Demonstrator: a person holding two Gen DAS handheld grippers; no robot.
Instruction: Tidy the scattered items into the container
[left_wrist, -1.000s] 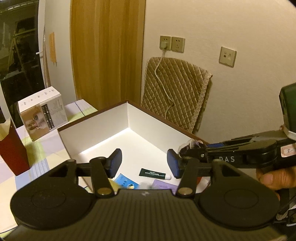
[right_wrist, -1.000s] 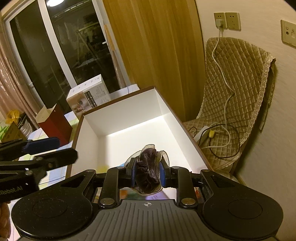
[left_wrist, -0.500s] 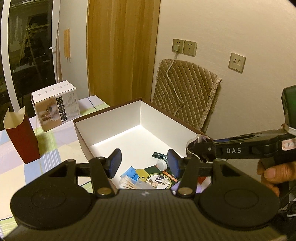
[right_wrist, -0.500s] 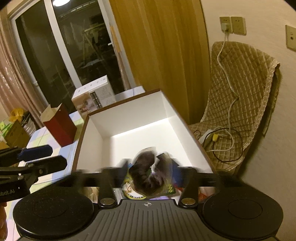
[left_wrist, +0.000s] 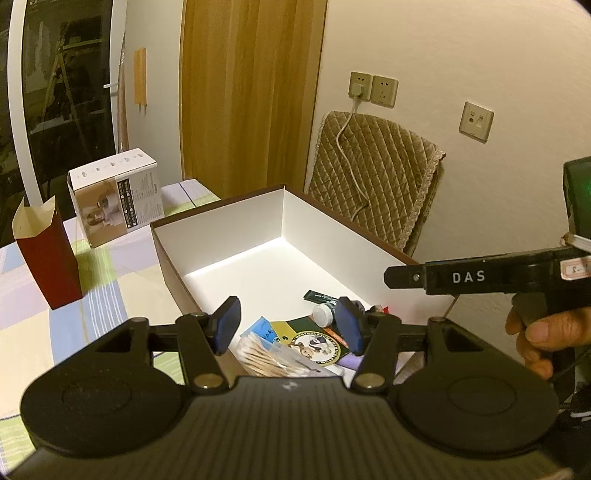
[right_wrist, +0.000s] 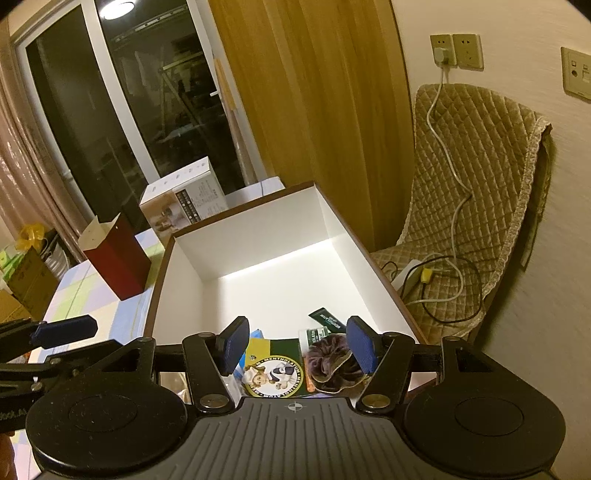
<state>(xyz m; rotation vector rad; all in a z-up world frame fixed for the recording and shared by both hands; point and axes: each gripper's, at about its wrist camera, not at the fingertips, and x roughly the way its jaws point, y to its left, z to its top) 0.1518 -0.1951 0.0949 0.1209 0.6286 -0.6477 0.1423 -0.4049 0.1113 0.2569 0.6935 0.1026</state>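
Observation:
A white-lined box (left_wrist: 221, 229) (right_wrist: 258, 240) with a brown rim stands on the table. Inside it lie a green and yellow packet (right_wrist: 275, 373) (left_wrist: 317, 343), a dark green tube (right_wrist: 327, 319) (left_wrist: 319, 295), a bag of cotton swabs (left_wrist: 266, 356) and a blue packet (left_wrist: 264, 328). A dark purple scrunchie (right_wrist: 332, 363) lies in the box between my right fingers, free of them. My right gripper (right_wrist: 299, 345) is open above the box's near end. My left gripper (left_wrist: 286, 325) is open and empty over the box's near left corner.
A dark red paper carton (left_wrist: 46, 258) (right_wrist: 118, 258) and a white product box (left_wrist: 118, 195) (right_wrist: 184, 199) stand on the checked tablecloth left of the box. A chair with a quilted cover (right_wrist: 472, 192) and cables stands against the wall behind.
My right gripper opened and let the scrunchie drop into the box, then drew back and up. My left gripper also rose and pulled back, still open.

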